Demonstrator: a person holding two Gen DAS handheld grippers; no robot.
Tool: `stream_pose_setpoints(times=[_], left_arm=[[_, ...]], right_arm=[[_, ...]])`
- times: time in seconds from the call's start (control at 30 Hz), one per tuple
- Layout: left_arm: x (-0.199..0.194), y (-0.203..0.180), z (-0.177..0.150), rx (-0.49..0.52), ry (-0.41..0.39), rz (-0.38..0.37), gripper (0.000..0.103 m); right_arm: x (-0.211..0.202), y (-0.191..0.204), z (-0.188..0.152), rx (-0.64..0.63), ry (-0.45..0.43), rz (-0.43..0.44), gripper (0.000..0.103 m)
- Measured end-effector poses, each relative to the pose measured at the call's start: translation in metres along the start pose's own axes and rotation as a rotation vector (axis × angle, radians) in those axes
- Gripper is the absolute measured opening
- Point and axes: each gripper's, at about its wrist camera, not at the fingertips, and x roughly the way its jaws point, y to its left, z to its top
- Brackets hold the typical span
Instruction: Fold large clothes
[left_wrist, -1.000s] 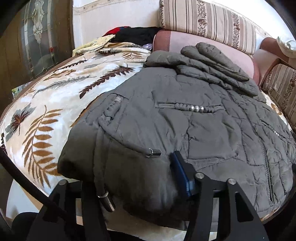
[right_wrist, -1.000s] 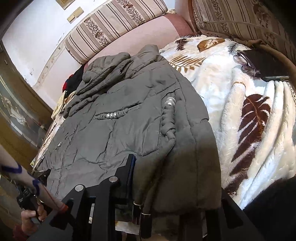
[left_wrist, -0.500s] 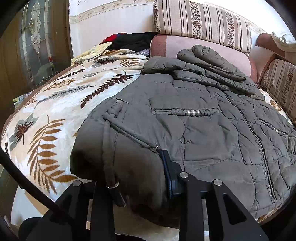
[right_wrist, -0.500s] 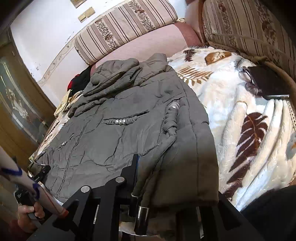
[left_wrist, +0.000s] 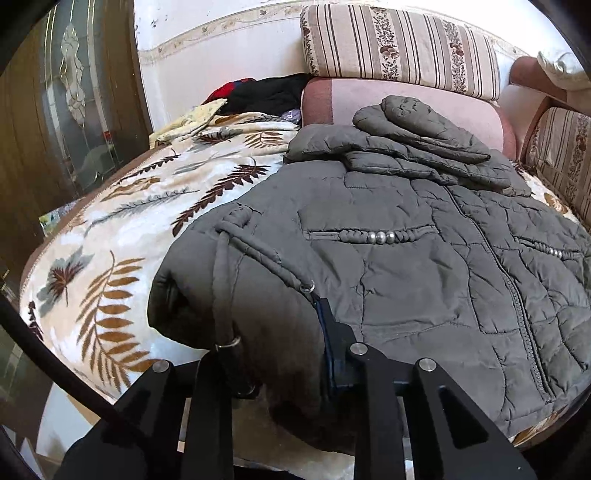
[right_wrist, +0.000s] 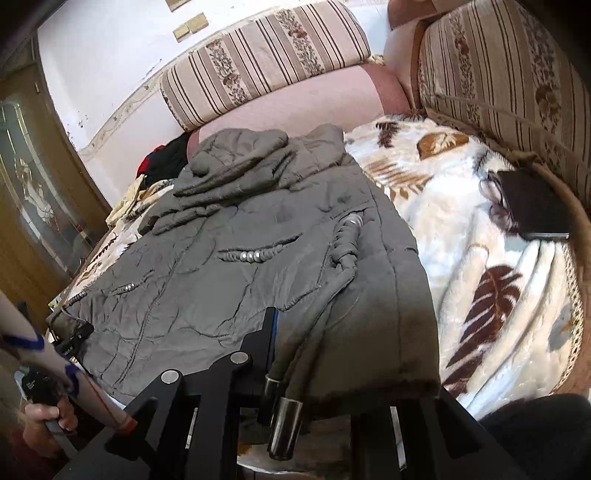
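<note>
A grey quilted jacket (left_wrist: 388, 266) lies spread over a leaf-patterned blanket (left_wrist: 122, 236), its sleeves folded across the far end by a pink cushion (left_wrist: 406, 98). The left gripper (left_wrist: 273, 354) has just been closing and clamps the thick near hem corner of the jacket between its fingers (left_wrist: 332, 332). A drawstring (left_wrist: 223, 295) with a metal tip hangs beside the grip. A striped cushion (left_wrist: 399, 44) stands behind, dark clothes (left_wrist: 266, 94) heaped left of it

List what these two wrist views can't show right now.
- Left wrist: left gripper outer finger, buried under the grey jacket hem.
- Right wrist: right gripper outer finger, covered by jacket hem.
- Right wrist: dark flat item on leaf-print blanket, unidentifiable.
- Both: jacket underside.
</note>
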Motion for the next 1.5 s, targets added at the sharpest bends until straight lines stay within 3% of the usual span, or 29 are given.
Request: stream_pose_setpoints(times=[0.7,1.5], left_arm=[[-0.012,-0.007,0.016,0.013,-0.025,0.034,0.022],[-0.021,0.001,0.03,0.003,-0.051,0.001,0.022]], right_arm=[[-0.015,0.007,0.018,-0.039,-0.05,0.002,0.018],[-0.026,0.019,0.04,-0.081,-0.085,0.003,0.018]])
